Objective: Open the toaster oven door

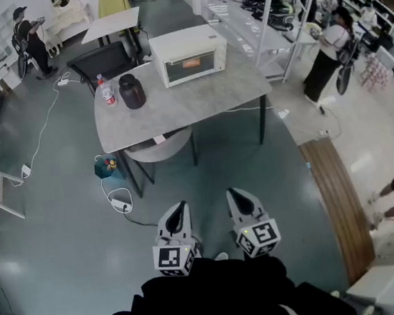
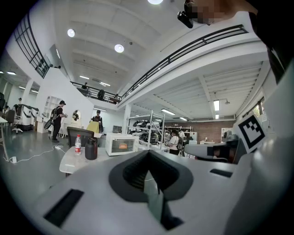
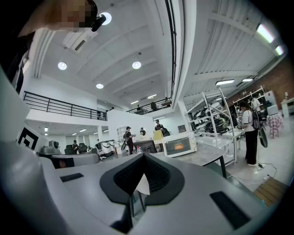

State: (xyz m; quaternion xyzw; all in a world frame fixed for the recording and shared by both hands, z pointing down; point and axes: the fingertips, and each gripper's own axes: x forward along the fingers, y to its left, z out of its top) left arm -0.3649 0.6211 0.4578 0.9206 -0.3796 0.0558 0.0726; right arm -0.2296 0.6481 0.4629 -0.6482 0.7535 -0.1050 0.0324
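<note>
The white toaster oven [image 1: 189, 55] stands with its door closed at the far side of a grey table [image 1: 197, 101]; its window glows orange. It also appears small and distant in the left gripper view [image 2: 120, 144] and the right gripper view [image 3: 178, 145]. Both grippers hang low in front of the person's body, well short of the table and over the floor. The left gripper [image 1: 182, 208] is shut with nothing in it, its jaws meeting at a point [image 2: 148, 155]. The right gripper [image 1: 234, 195] is likewise shut and empty [image 3: 143, 159].
A black jar [image 1: 131, 91] and a water bottle [image 1: 106, 90] sit on the table's left end. A round stool [image 1: 158, 147] is tucked under the near edge. A cable and power strip [image 1: 120, 201] lie on the floor. Shelving [image 1: 271, 6] and a person [image 1: 327, 49] are at the right.
</note>
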